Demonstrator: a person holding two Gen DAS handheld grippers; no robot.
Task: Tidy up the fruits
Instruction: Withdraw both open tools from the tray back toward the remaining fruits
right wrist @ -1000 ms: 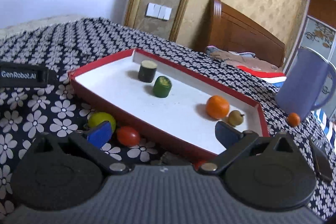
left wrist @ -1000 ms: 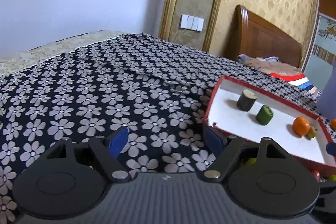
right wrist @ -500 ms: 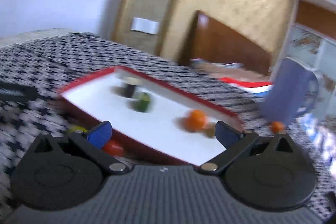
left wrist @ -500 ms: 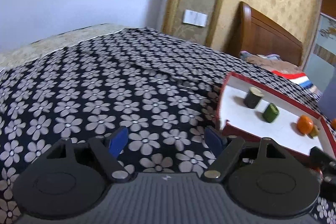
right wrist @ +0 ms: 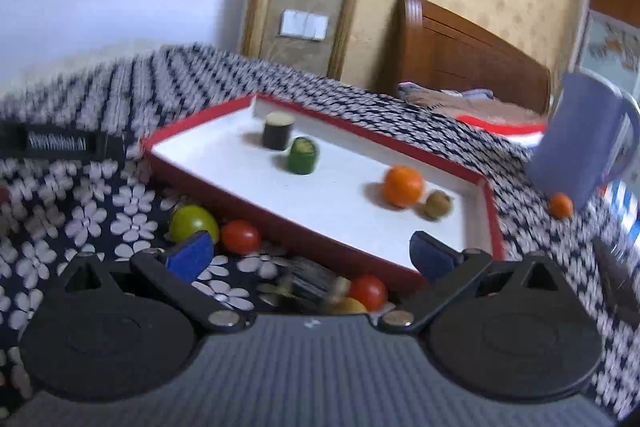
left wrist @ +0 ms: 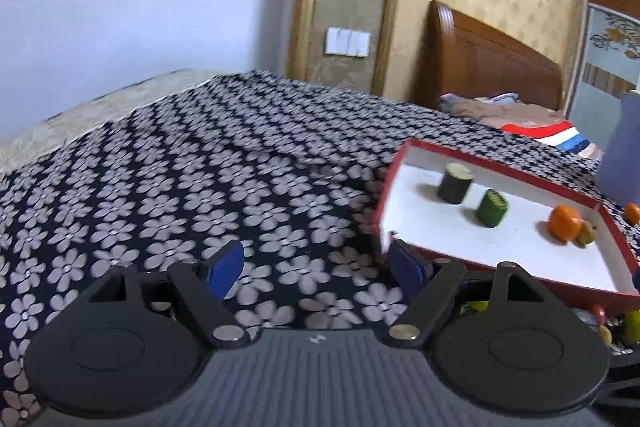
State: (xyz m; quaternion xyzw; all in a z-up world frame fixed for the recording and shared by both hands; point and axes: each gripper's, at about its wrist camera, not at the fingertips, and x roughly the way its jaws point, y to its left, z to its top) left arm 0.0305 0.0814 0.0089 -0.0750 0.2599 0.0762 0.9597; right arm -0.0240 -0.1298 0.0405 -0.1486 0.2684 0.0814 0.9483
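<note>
A red-rimmed white tray (right wrist: 188, 125) (left wrist: 500, 167) lies on the flowered cloth. It holds a dark cylinder (right wrist: 277, 130), a green cylinder (right wrist: 303, 155), an orange (right wrist: 403, 185) and a small brownish fruit (right wrist: 437, 204). In front of the tray lie a green-yellow fruit (right wrist: 191, 221), a red tomato (right wrist: 240, 235) and another red tomato (right wrist: 368, 291) beside a yellow fruit. My right gripper (right wrist: 310, 253) hangs open just before the tray's near rim, empty. My left gripper (left wrist: 318, 267) is open over bare cloth, left of the tray's corner.
A blue pitcher (right wrist: 580, 135) stands right of the tray with a small orange (right wrist: 560, 205) at its foot. A dark object (right wrist: 616, 277) lies at the far right. The left gripper's body (right wrist: 60, 145) shows at the left edge. A wooden headboard (left wrist: 488, 63) stands behind.
The left view has swung, so the tray sits farther right and smaller. The right view shifted slightly with blur; tray and fruits stay put. Both grippers stay open.
</note>
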